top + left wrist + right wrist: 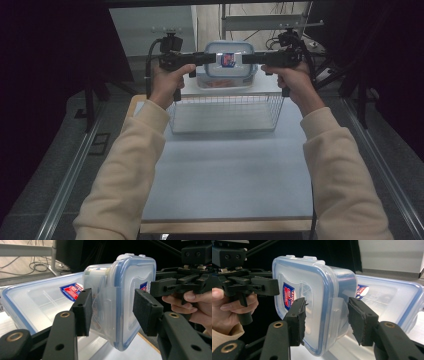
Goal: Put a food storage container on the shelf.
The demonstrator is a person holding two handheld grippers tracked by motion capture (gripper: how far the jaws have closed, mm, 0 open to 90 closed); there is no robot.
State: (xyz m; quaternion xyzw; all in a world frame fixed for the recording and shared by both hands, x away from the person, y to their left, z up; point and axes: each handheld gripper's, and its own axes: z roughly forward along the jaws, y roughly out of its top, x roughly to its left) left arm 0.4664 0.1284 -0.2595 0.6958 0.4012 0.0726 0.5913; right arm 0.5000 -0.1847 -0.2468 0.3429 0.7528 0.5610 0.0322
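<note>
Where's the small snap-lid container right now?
In the high view the small container is held up between the left gripper and right gripper, above the larger lidded container behind the wire basket.

small container (228,60) label too small to read in high view. larger container (37,302) cut off by left edge in left gripper view, its label (72,291) half hidden behind small container. contents blurred through cloudy plastic.

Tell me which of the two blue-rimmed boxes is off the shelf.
The smaller box, tipped on edge, clamped between both tongs. The larger box lies flat behind it.
</note>
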